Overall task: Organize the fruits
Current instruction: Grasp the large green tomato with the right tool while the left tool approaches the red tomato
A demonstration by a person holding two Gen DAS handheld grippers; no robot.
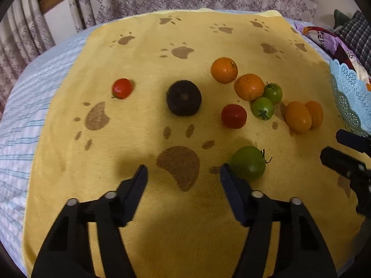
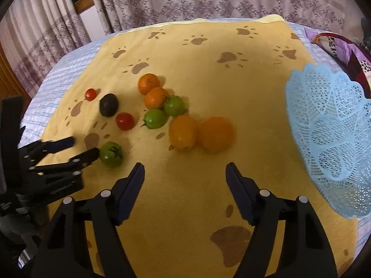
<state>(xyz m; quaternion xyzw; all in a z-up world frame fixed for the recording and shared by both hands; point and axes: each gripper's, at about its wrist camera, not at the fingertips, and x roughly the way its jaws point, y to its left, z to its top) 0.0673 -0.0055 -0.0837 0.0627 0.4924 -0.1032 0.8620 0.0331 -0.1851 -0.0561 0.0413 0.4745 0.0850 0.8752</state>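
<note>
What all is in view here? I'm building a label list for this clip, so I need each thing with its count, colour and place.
Green tomato: 1, green, nearest, beside the left gripper's right finger.
Small green tomatoes: 2, green, touching each other, beside one mandarin.
Red tomatoes: 2, red, one mid-towel, a smaller one far left.
Mandarins: 2, orange, side by side behind the green pair.
Yellow-orange fruits: 2, side by side toward the basket.
Dark fruit: 1, near-black, between the red tomatoes.
Basket: 1, pale blue lattice, right edge; inside hidden.
Towel: 1, yellow, brown paw prints, under the fruit.
Curtain: patterned, behind.
Left gripper: black fingers apart, nothing between.
Right gripper: black fingers apart, nothing between.
</note>
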